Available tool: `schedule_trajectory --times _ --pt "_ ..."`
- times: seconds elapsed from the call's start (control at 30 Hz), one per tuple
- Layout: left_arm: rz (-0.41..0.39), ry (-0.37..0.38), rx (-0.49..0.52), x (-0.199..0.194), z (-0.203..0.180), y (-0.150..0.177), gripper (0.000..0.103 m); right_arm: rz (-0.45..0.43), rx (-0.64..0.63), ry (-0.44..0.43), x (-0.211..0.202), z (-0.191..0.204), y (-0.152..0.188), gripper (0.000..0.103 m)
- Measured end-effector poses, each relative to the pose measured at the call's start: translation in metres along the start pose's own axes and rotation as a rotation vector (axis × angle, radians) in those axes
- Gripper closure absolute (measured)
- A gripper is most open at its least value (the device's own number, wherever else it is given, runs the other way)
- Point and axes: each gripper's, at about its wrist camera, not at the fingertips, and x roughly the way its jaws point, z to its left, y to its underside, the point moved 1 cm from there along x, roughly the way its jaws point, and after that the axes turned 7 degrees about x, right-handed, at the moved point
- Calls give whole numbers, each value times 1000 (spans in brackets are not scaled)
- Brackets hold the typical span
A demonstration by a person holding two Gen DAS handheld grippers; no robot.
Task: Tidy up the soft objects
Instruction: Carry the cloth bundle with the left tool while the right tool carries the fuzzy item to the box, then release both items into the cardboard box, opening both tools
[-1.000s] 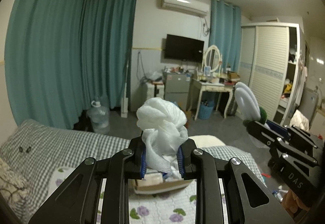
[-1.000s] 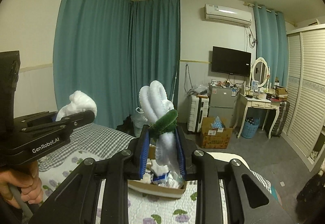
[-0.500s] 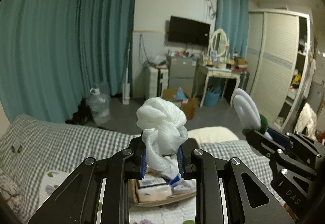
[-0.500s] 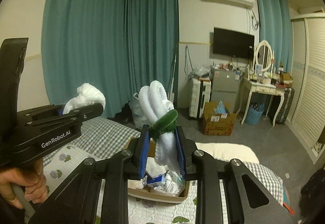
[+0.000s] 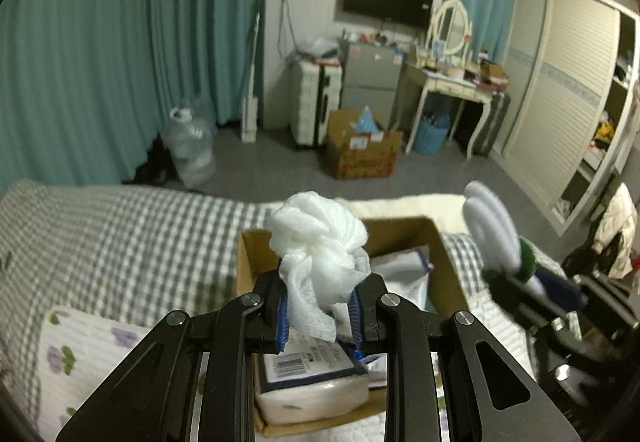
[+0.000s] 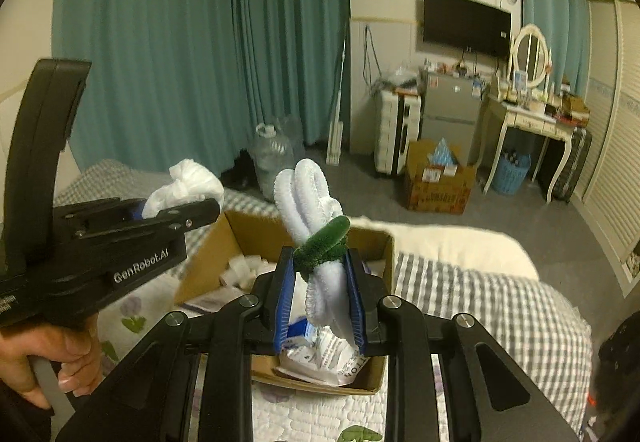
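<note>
1. Foam first: we have a crumpled wad of white foam wrap (image 5: 318, 242) pinched between the blue pads of our left gripper (image 5: 320, 316), with its bulk bulging above the fingertips, so it hangs over the cardboard box (image 5: 444, 254) and not on the bed.
2. Our right gripper (image 6: 320, 302) is clamped on a bundle of white fuzzy loops (image 6: 306, 197) bound by a green fuzzy band (image 6: 324, 242); the pads grip just below the band, probably because that is the bundle's firmest part.
3. Both loads sit above the open box, which rests on the floral quilt (image 6: 320, 418) and already contains packets and white pieces, so we judge it the collecting place.
4. Holding both items high keeps them clear of the box walls; letting go should simply drop them in.
5. Around this lie the checked bedspread (image 5: 120, 242), teal curtains (image 6: 200, 41) and a cluttered dressing table (image 6: 536, 113), all well apart from us.
</note>
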Motion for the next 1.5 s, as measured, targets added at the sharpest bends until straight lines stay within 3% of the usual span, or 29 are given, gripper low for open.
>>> schedule_trajectory --times 0.53,0.8,0.97,1.0,1.03,1.1,1.13,1.5 --pt "194 -9 6 79 3 37 77 222 8 17 99 -21 49 79" --pt "198 -16 8 77 7 35 67 235 4 39 110 -23 59 74" --pt "177 10 -18 63 13 25 65 204 -3 43 93 -18 54 63" --pt "166 15 -16 59 14 22 64 192 -4 46 88 -17 52 55" --pt "151 22 -12 55 15 20 56 179 -3 49 82 -16 49 48" --pt "118 14 5 42 14 13 32 146 0 46 68 -17 42 45" --pt "104 6 12 36 14 11 29 138 0 48 63 -15 40 45" --pt "-38 -35 14 -56 24 -16 28 -25 -13 75 -39 6 -2 44"
